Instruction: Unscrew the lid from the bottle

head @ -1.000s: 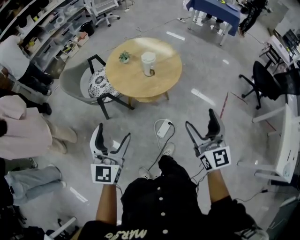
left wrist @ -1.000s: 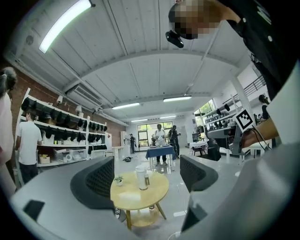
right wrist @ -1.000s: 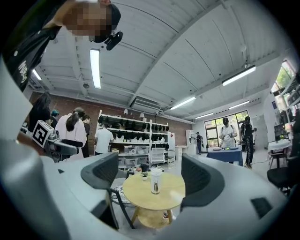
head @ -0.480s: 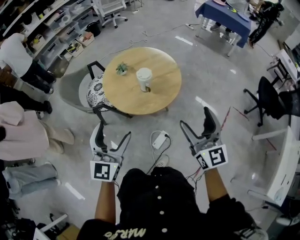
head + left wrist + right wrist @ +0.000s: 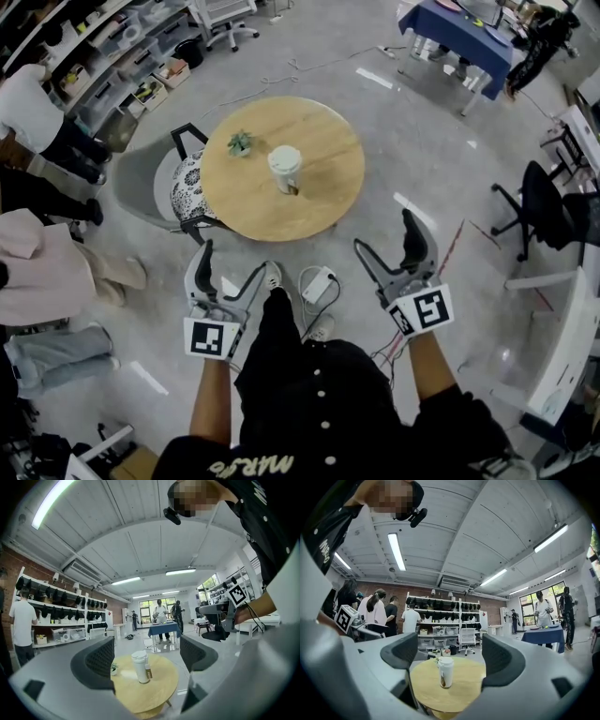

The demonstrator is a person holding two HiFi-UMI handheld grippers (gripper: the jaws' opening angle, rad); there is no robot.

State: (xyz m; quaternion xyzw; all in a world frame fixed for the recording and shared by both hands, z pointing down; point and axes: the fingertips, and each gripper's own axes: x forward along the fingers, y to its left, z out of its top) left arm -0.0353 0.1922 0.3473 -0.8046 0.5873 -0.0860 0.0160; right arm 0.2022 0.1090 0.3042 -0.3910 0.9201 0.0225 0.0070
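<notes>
A white bottle (image 5: 285, 167) with its white lid on stands upright near the middle of a round wooden table (image 5: 319, 197). It also shows in the left gripper view as the bottle (image 5: 140, 666) and in the right gripper view as the bottle (image 5: 445, 671). My left gripper (image 5: 229, 265) and my right gripper (image 5: 384, 234) hang over the floor, short of the table's near edge. Both point toward the table with jaws wide apart and nothing between them. The bottle stands well beyond the fingertips in both gripper views.
A small potted plant (image 5: 239, 142) sits on the table left of the bottle. A grey chair with a patterned cushion (image 5: 190, 184) stands at the table's left. A white power strip and cable (image 5: 319, 282) lie on the floor between my grippers. People stand at the left, office chairs (image 5: 544, 206) at the right.
Both grippers have come closer to the table, which now sits nearer in the head view. The jaws stay wide apart and the bottle has not moved.
</notes>
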